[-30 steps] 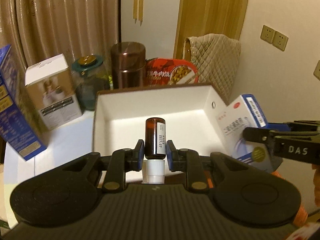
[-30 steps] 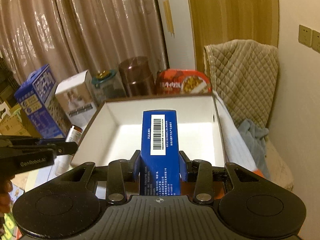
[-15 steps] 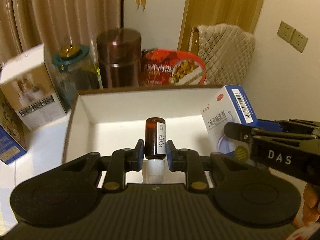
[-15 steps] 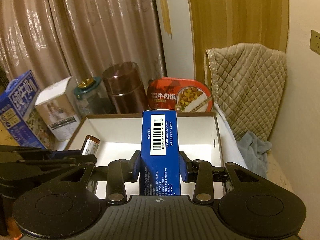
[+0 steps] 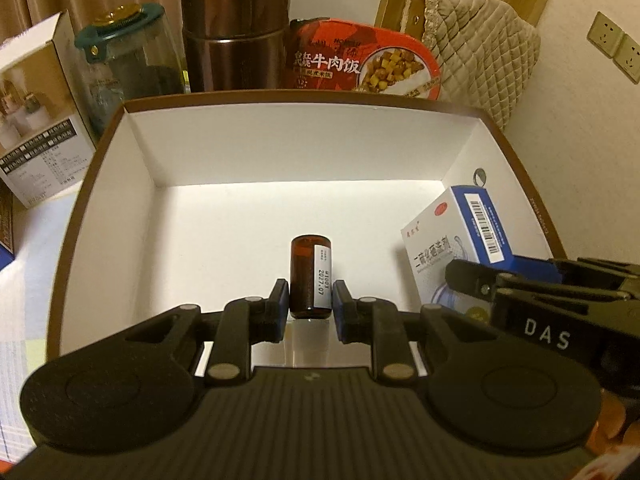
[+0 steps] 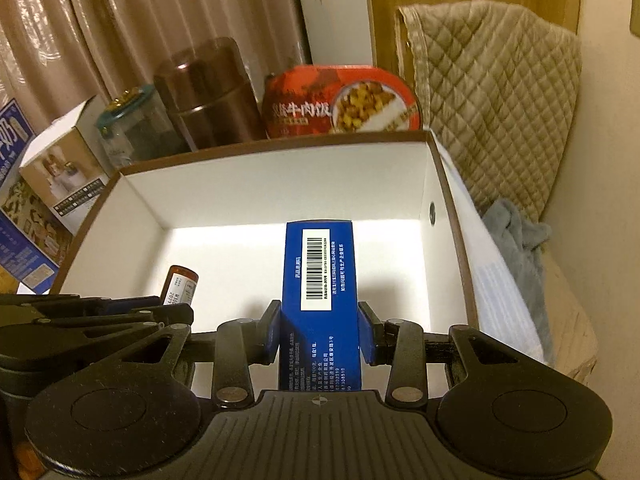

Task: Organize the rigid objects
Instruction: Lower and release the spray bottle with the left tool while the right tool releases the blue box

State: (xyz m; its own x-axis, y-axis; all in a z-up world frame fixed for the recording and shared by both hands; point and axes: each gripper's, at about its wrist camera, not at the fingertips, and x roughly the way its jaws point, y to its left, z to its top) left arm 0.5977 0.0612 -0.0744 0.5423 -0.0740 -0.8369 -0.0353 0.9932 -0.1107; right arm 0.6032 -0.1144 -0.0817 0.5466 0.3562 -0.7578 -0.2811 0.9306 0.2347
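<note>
Left tongs (image 5: 308,304) clamped on a small brown bottle (image 5: 311,276), white date label facing up, bottle poking forward over the white floor of the open box (image 5: 280,152). Right tongs (image 6: 319,330) clamped on a blue carton (image 6: 319,280), barcode side up, also held inside the box, toward its right wall. In the left wrist view the carton (image 5: 452,236) shows its white-and-blue face near the box's right wall, right tongs (image 5: 472,280) gripping its lower end. In the right wrist view the bottle (image 6: 181,285) sits left of the carton, over the box's left half. Whether bottle or carton touches the box floor, can't tell. Behind the box: brown canister (image 5: 236,28), glass jar with teal lid (image 5: 128,48), red meal tub (image 5: 364,62). Left of the box: white carton (image 5: 40,112). Quilted cloth (image 6: 488,92) beyond the box's right wall.
</note>
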